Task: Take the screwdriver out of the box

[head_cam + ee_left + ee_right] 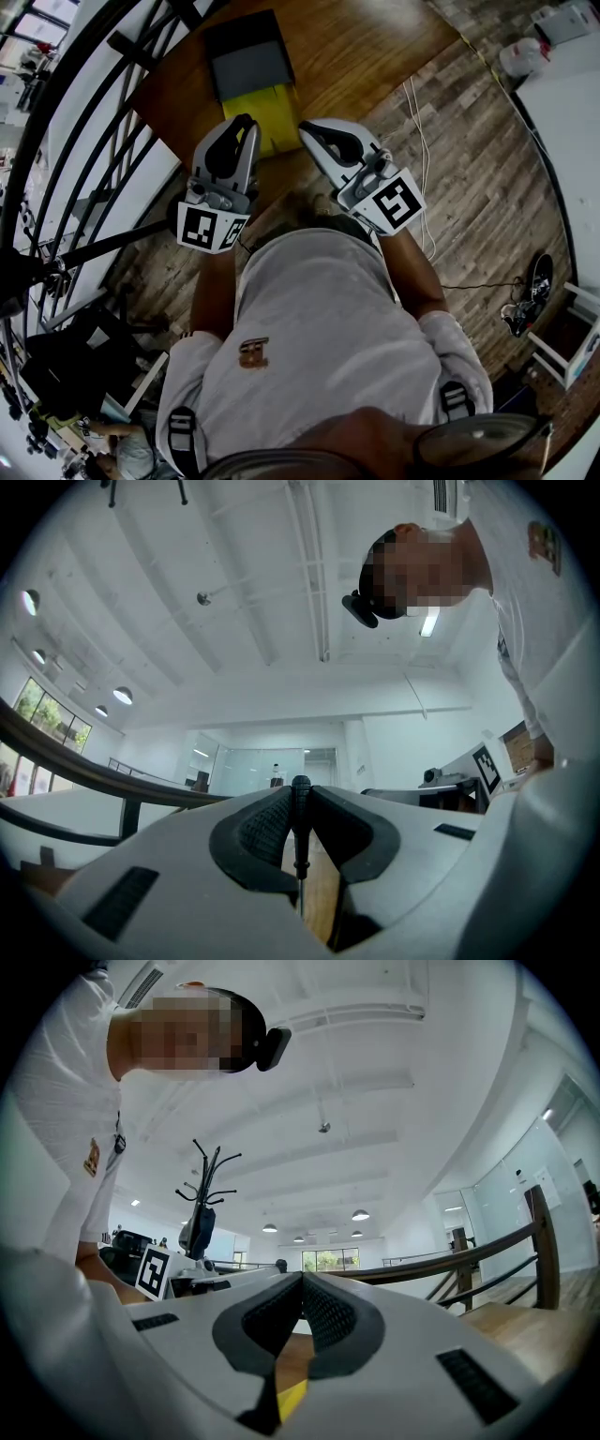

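Pinching one black screwdriver [300, 829] is the left gripper [251, 122]; the right gripper [306, 127] is closed on nothing; one yellow-and-grey box [249, 64] is seen upper centre.

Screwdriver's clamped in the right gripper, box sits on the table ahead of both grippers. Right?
No: the screwdriver is clamped in the left gripper, as the left gripper view shows; the right gripper is shut on nothing. The box does sit on the table ahead of both.

The box [251, 80] lies on the table [375, 47] before the right claw [307, 129] and left claw [246, 124] — screwdriver [300, 819] in the latter.
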